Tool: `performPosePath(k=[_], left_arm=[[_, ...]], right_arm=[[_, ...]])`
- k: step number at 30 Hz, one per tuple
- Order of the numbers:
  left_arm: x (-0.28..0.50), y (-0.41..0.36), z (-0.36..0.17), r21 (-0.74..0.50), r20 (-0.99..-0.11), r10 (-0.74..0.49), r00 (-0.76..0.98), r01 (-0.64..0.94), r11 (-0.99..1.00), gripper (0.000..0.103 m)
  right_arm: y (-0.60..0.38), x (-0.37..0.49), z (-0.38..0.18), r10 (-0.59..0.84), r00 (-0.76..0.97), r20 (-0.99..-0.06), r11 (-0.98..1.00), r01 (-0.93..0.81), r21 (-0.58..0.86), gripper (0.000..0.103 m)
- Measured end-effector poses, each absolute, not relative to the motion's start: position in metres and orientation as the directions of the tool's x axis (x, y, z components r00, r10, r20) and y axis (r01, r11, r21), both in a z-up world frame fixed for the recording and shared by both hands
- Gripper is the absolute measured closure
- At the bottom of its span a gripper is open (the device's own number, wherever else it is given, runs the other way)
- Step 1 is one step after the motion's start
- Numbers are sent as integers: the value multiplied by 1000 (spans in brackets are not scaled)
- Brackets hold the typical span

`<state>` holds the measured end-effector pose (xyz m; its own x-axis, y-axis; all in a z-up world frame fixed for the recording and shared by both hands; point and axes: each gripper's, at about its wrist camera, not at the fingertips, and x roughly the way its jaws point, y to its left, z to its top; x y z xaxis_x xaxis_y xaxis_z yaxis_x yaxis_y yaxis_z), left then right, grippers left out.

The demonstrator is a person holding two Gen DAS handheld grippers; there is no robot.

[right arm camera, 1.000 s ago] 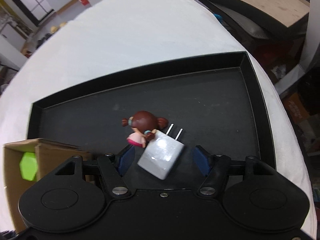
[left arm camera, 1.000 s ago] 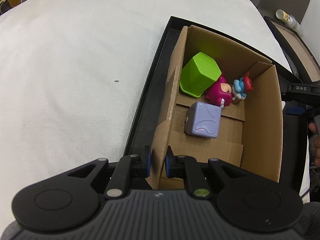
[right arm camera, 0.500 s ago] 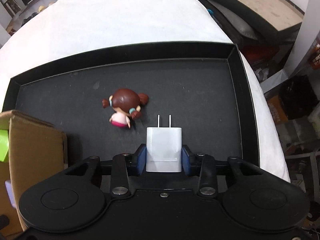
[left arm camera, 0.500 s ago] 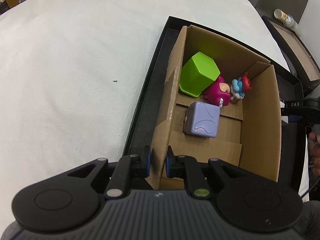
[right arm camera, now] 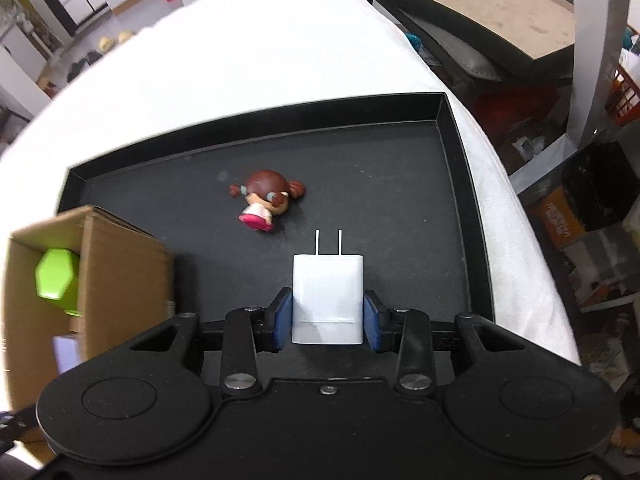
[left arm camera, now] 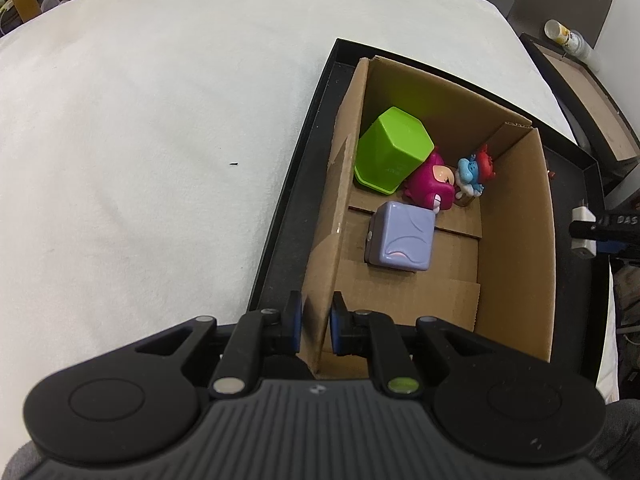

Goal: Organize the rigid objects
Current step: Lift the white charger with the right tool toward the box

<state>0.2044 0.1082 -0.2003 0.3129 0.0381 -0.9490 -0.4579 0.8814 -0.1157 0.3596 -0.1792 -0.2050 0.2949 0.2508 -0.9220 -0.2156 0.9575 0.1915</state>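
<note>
My right gripper (right arm camera: 327, 325) is shut on a white plug charger (right arm camera: 327, 298) and holds it above the black tray (right arm camera: 400, 184), prongs forward. The charger (left arm camera: 582, 236) also shows at the right edge of the left wrist view. A small doll with brown hair (right arm camera: 266, 200) lies on the tray ahead of it. My left gripper (left arm camera: 316, 326) is shut on the near wall of the cardboard box (left arm camera: 516, 248). Inside the box are a green cup (left arm camera: 392, 148), a pink figure (left arm camera: 430, 186), a blue and red figure (left arm camera: 474, 174) and a lilac cube (left arm camera: 400, 242).
The tray (left arm camera: 288, 200) lies on a white cloth-covered table (left arm camera: 140, 140). The box (right arm camera: 120, 264) fills the tray's left end in the right wrist view. Off the table's right side are a wooden board (right arm camera: 480, 0), boxes and clutter on the floor.
My right gripper closed on the charger, straightened it and lifted it back from the doll. The left gripper stays clamped on the box wall.
</note>
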Motion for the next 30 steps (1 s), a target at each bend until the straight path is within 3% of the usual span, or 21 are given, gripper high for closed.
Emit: performPosePath(k=[13, 30], left_arm=[[198, 107, -196, -122, -943, 38, 331, -449, 885, 90], [191, 111, -191, -159, -934, 6, 356, -433, 887, 90]], right_arm=[[-172, 338, -156, 322, 352, -879, 936, -259, 240, 67], [-144, 315, -112, 345, 412, -843, 912, -360, 197, 67]])
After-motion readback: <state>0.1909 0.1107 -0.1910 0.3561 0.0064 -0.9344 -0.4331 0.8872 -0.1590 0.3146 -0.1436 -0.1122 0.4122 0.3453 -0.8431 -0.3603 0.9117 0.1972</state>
